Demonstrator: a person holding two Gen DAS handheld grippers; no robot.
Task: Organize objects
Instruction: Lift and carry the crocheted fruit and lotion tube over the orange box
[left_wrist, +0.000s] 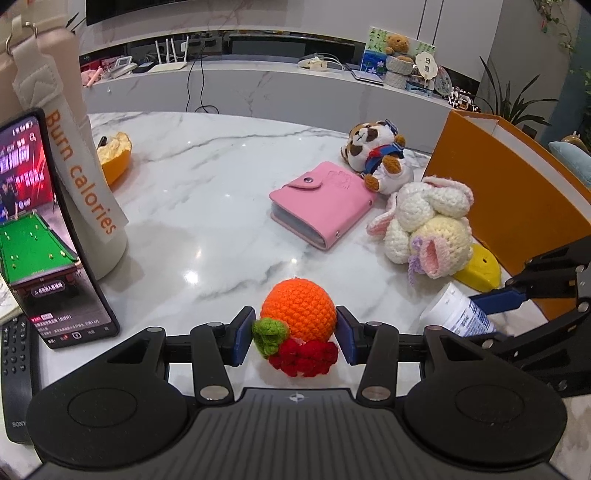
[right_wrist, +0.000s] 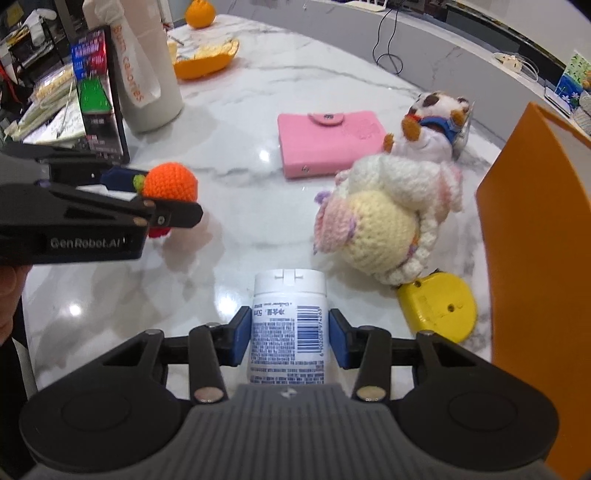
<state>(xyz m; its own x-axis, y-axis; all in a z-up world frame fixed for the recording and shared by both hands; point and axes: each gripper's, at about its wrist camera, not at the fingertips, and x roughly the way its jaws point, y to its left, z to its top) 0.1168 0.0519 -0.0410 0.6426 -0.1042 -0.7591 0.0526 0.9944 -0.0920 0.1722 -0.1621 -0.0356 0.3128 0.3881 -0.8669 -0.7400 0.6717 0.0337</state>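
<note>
A crocheted orange fruit (left_wrist: 299, 308) with a green leaf and a red bit sits between the blue pads of my left gripper (left_wrist: 295, 336), which is shut on it low over the marble table (left_wrist: 207, 221). From the right wrist view the same toy (right_wrist: 170, 182) shows in the left gripper (right_wrist: 155, 195) at the left. My right gripper (right_wrist: 290, 338) is shut on a white tube (right_wrist: 288, 317) with a barcode, cap pointing away. In the left wrist view the tube (left_wrist: 456, 314) and right gripper (left_wrist: 491, 317) sit at the right edge.
A pink snap wallet (left_wrist: 321, 201), a panda plush (left_wrist: 376, 155) and a crocheted bunny (left_wrist: 424, 221) lie mid-table, with a yellow tape measure (left_wrist: 480, 271) beside an orange box (left_wrist: 509, 192). Left: a propped phone (left_wrist: 40, 229), white bottle (left_wrist: 74, 147), orange peel (left_wrist: 116, 155), remote (left_wrist: 16, 369).
</note>
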